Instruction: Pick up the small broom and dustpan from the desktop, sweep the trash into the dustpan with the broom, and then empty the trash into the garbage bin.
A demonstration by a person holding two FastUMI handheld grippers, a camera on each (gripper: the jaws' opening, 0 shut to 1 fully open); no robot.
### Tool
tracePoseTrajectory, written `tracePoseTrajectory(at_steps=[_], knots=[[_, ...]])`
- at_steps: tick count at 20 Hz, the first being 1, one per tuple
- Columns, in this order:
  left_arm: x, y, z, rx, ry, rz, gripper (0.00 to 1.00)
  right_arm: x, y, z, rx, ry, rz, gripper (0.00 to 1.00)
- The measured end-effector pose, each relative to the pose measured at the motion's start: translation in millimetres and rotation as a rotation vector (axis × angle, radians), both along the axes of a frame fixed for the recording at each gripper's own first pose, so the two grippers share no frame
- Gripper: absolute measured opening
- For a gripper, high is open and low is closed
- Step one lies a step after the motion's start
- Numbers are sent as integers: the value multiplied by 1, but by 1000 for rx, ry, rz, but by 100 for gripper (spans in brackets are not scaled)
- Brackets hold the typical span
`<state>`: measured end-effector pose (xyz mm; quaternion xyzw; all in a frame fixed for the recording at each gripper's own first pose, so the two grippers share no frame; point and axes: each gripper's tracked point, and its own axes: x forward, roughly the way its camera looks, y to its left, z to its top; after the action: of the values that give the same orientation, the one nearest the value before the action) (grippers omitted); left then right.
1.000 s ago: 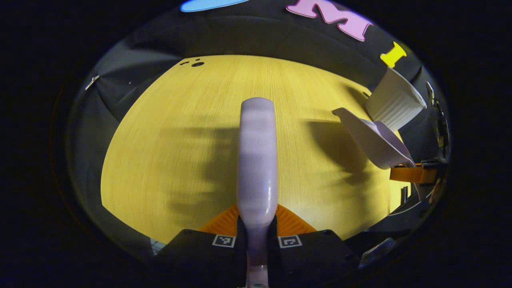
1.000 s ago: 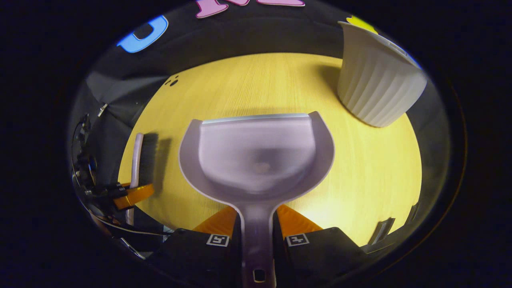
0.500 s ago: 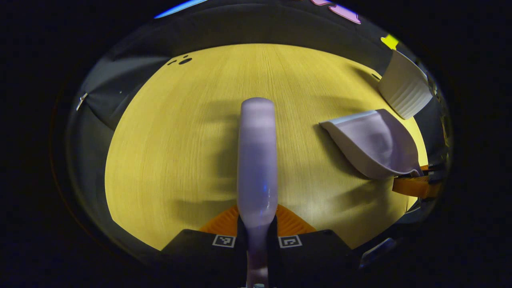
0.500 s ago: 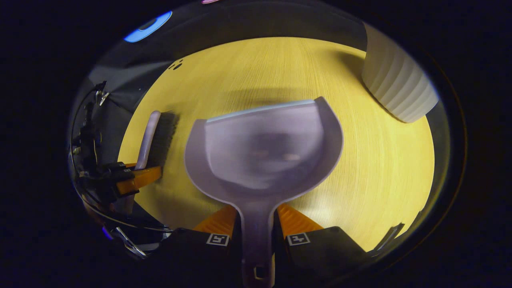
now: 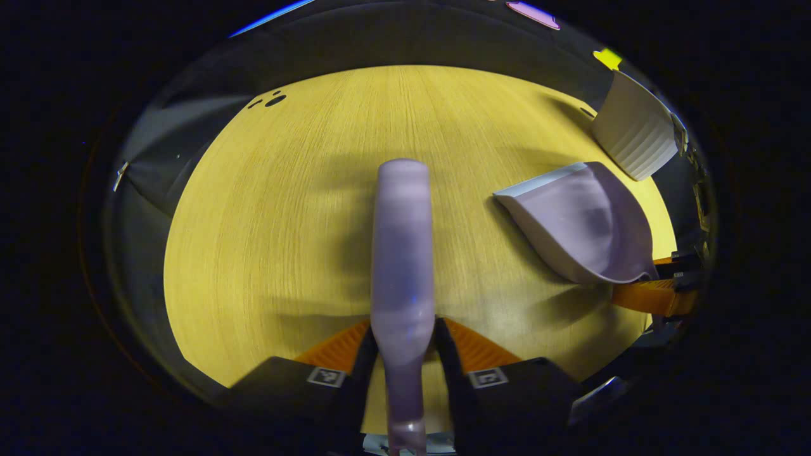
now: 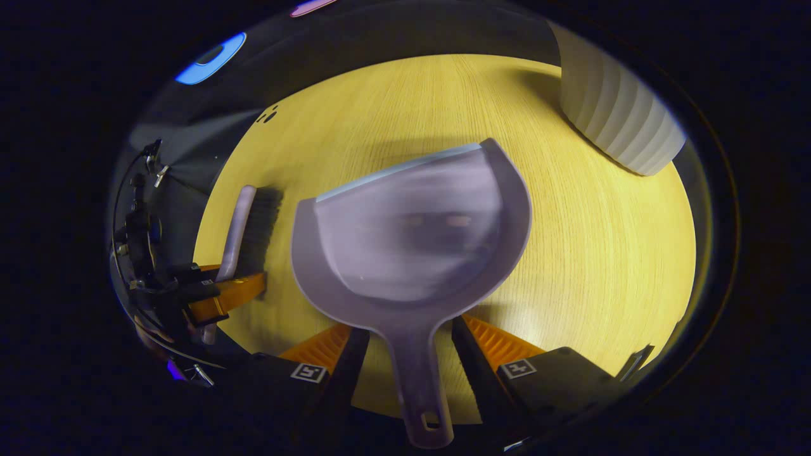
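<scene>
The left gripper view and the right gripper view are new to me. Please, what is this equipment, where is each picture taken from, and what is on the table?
No robot here: a person carries a two-finger hand-held gripper in each hand, each with a fisheye camera. The left gripper view looks along the left hand-held gripper, whose orange fingers stand open beside the handle of a pale lilac plastic broom. The right gripper view looks along the right hand-held gripper, likewise open around the handle of a pale lilac plastic dustpan. Nothing is gripped. Beneath is a yellow wooden table, where a white ribbed bin stands.
</scene>
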<state>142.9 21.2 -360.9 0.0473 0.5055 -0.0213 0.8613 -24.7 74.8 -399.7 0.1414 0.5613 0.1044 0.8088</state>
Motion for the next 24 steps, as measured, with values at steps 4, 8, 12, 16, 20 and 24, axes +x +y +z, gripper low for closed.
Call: tracePoseTrajectory(at_steps=[4, 8, 12, 16, 20, 24], knots=[[-3, -2, 37, 25, -136, -13, 96, 2, -12, 27, -67, -124, -5, 100], [-16, -15, 107, -13, -344, -26, 96, 19, -25, 93, -95, -337, -62, 99], [-40, -27, 196, -30, -630, -50, 95, 37, -56, 183, -157, -581, -116, 99], [-87, -41, 271, -43, -879, -45, 95, 25, -76, 266, -155, -806, -199, 99], [-135, -48, 307, -51, -997, -22, 95, -21, -87, 325, -167, -953, -237, 99], [-164, -53, 299, -11, -1051, -9, 95, -63, -92, 318, -170, -969, -248, 99]])
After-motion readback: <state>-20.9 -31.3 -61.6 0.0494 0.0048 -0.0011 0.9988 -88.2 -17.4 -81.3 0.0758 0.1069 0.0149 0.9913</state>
